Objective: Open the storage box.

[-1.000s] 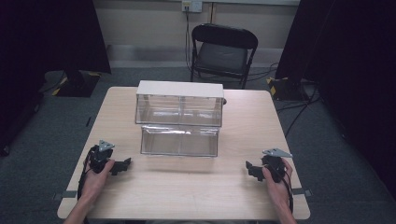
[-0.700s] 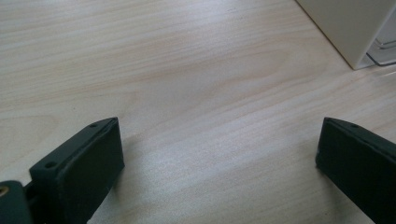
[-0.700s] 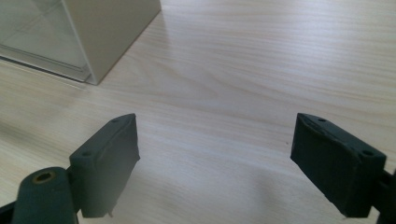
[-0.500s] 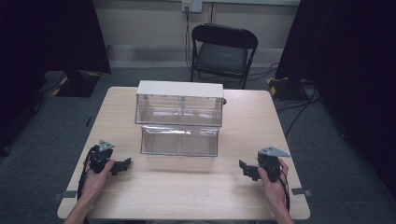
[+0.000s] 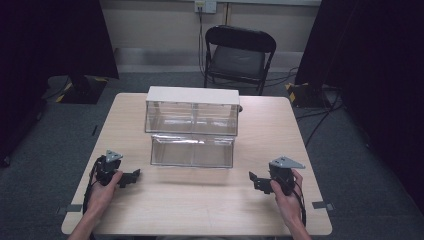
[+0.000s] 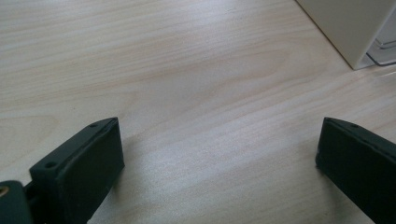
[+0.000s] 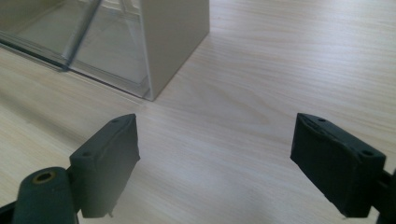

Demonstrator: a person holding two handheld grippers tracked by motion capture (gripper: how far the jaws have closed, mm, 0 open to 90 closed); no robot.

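Right gripper view: the black pads [image 7: 109, 163] of the right gripper [image 7: 215, 161] stand wide apart with nothing between them, over the bare table [image 7: 261, 70]. Just ahead, to their left, is a corner of the clear drawer cabinet [image 7: 175, 42]. The left gripper [image 6: 219, 158] is likewise spread wide and empty over the wood, with another corner of the cabinet ahead to its right. In the high view the cabinet sits mid-table, and what looks like its clear drawer [image 5: 192, 150] is pulled out toward the person. Both grippers are near the front edge, well apart from it. The risk, I judge, is that the cabinet looks light. A one-sided push on the drawer could slide or skew the whole unit.
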